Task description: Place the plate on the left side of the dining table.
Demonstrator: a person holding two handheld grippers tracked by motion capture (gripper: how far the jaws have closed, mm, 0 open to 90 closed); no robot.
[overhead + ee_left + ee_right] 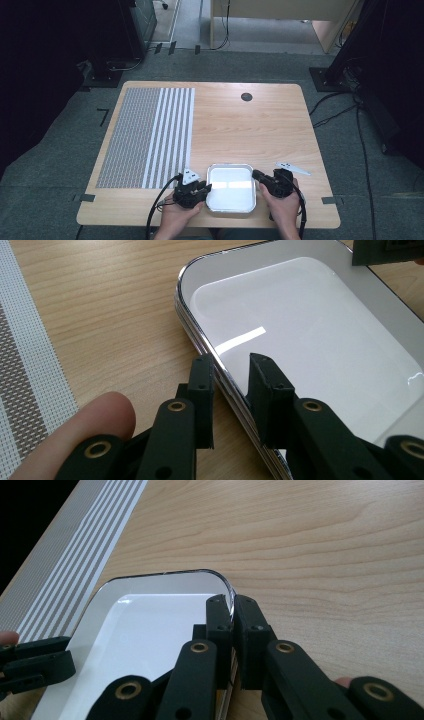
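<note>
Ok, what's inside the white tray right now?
Nothing loose: the tray shows a bare glossy white floor with light glare. One jaw of the left gripper and one of the right gripper reach inside its rim, covering small patches.

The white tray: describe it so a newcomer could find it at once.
On the wooden table, look to the near edge, right of the striped placemat. The white tray sits there between the left gripper and right gripper: a glossy, square, shallow dish with a shiny metal rim.
</note>
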